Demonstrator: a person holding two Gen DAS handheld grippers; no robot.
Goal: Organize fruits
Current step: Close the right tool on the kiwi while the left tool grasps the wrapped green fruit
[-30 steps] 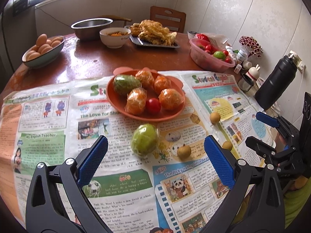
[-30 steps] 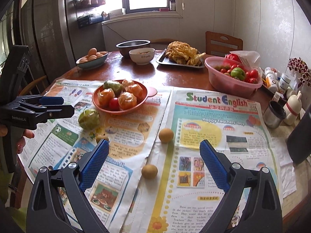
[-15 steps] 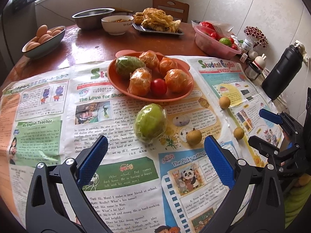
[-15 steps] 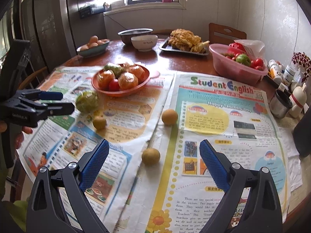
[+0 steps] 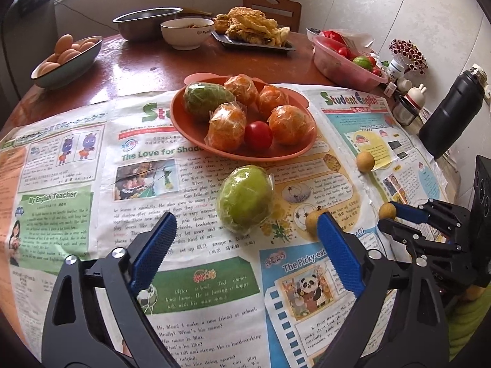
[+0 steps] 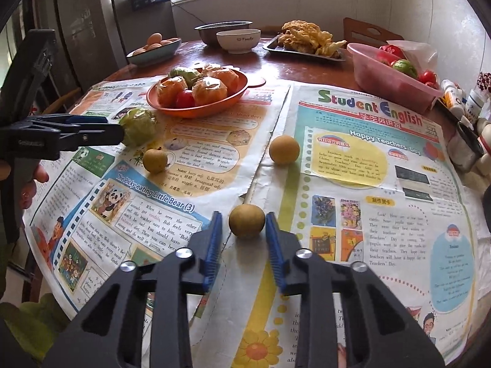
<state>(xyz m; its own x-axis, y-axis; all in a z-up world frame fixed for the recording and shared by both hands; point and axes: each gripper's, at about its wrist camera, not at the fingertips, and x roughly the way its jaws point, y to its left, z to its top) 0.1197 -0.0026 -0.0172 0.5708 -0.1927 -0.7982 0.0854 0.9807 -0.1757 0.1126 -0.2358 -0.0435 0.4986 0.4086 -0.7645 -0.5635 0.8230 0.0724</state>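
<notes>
A green wrapped fruit [image 5: 245, 204] lies on the newspaper just ahead of my left gripper [image 5: 245, 219]. Its jaws are closing, one on each side of the fruit, and the pads do not touch it. My right gripper [image 6: 243, 216] has its jaws drawn in narrow on a small brown fruit [image 6: 247, 227] that sits on the paper between the fingertips. Two more small brown fruits [image 6: 155, 160] [image 6: 284, 149] lie loose farther out. The orange plate [image 5: 190, 125] behind holds wrapped oranges, a green fruit and a red tomato. The left gripper [image 6: 115, 126] shows beside the green fruit [image 6: 138, 125].
Newspaper [image 5: 92, 184] covers the near half of a round wooden table. At the back stand a bowl of eggs [image 5: 66, 61], a metal bowl [image 5: 147, 24], a white bowl [image 5: 187, 35] and a tray of fried food [image 5: 254, 35]. At the right are a pink tub [image 5: 343, 67] and a black flask [image 5: 451, 113].
Both grippers have sunk closer to the table. The right jaws went from wide apart to narrow around the small brown fruit. The left jaws have come in a little toward the green fruit.
</notes>
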